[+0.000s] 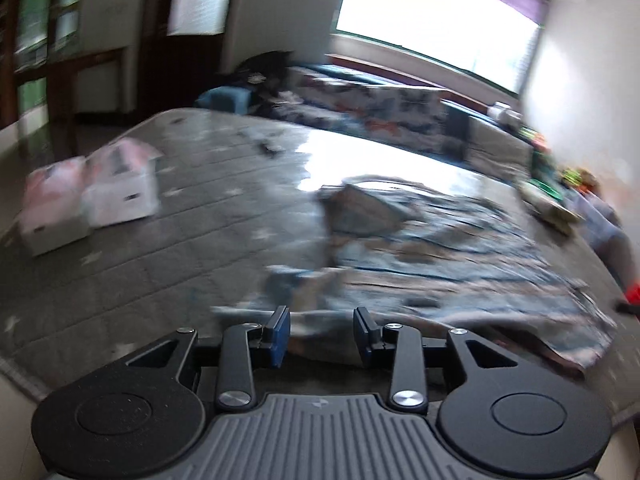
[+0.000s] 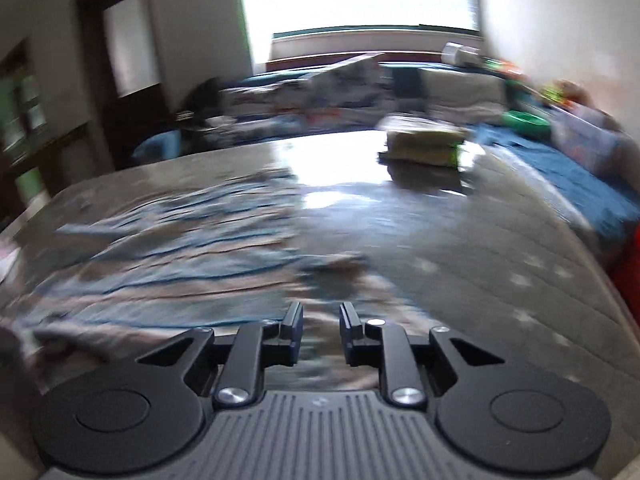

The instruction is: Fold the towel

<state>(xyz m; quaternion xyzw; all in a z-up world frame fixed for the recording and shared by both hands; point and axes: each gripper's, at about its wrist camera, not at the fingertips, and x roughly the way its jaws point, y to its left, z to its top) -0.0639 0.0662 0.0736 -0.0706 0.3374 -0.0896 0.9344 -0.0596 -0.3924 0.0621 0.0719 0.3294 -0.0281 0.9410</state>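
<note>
Lying rumpled across the grey quilted mattress point(image 1: 168, 240) is the blue-and-beige patterned towel point(image 1: 420, 248), blurred in both views; its near hem runs just beyond the left gripper point(image 1: 322, 334), whose blue-padded jaws stand parted with nothing between them. From the right wrist view the same towel point(image 2: 180, 248) spreads to the left, its right edge ending ahead of the right gripper point(image 2: 320, 332), also parted and empty. Right of that edge the mattress point(image 2: 500, 240) lies bare up to a stack of folded cloths point(image 2: 424, 142). Left of the towel, open quilt reaches two white-and-pink cardboard boxes point(image 1: 100, 196) near the mattress's left border. Patterned bedding point(image 1: 360, 108) lines the far side.
</note>
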